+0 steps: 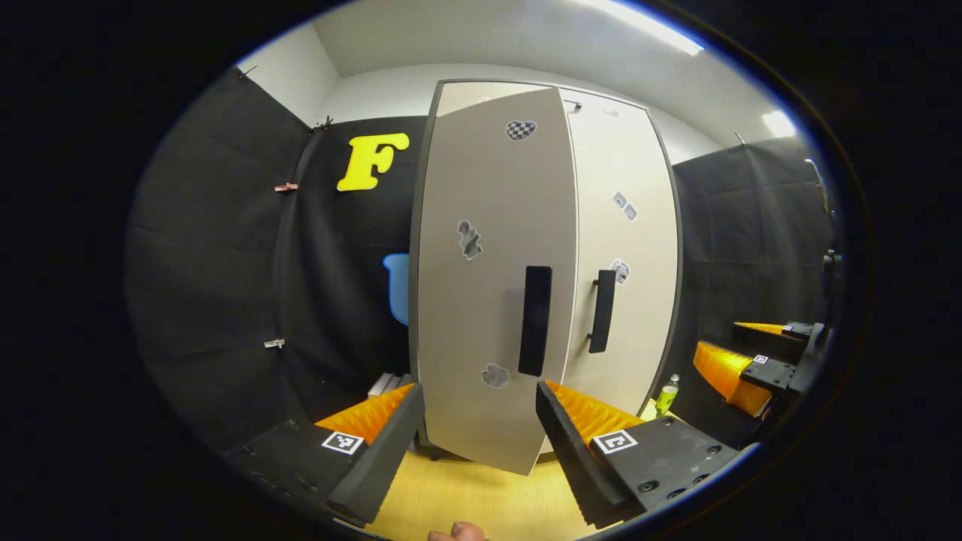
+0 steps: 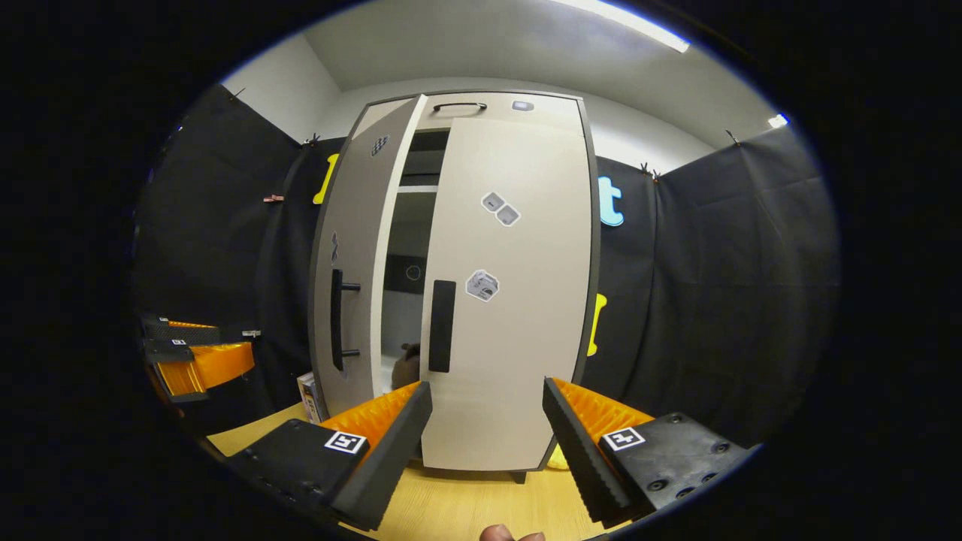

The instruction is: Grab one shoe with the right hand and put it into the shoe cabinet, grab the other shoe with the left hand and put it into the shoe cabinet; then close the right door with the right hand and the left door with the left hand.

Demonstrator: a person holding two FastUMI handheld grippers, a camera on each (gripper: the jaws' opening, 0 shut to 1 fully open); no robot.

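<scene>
1. Closest in the left gripper view, the left gripper (image 1: 479, 428) has its fingers spread wide and holds nothing.
2. Closest in the right gripper view, the right gripper (image 2: 487, 428) also has its fingers spread wide and holds nothing.
3. Under both grippers is the wooden bench (image 2: 466, 503), and the shoe cabinet (image 2: 518, 101) stands on it.
4. Just past the left gripper is the left door (image 1: 488, 285). It is swung out a bit and not shut. Its dark handle (image 1: 534, 319) is right in front of the fingers.
5. Just past the right gripper is the right door (image 2: 511, 300). It looks shut or very nearly shut.
6. Between the two doors there is a gap. Low in that gap, inside the cabinet, a dark shape (image 2: 406, 367) shows. I think it is a shoe, but it is too small to be sure.
7. No shoe lies on the bench, so I think both shoes are put away.
8. What is left, I think, is to push the left door shut with the left gripper.
</scene>
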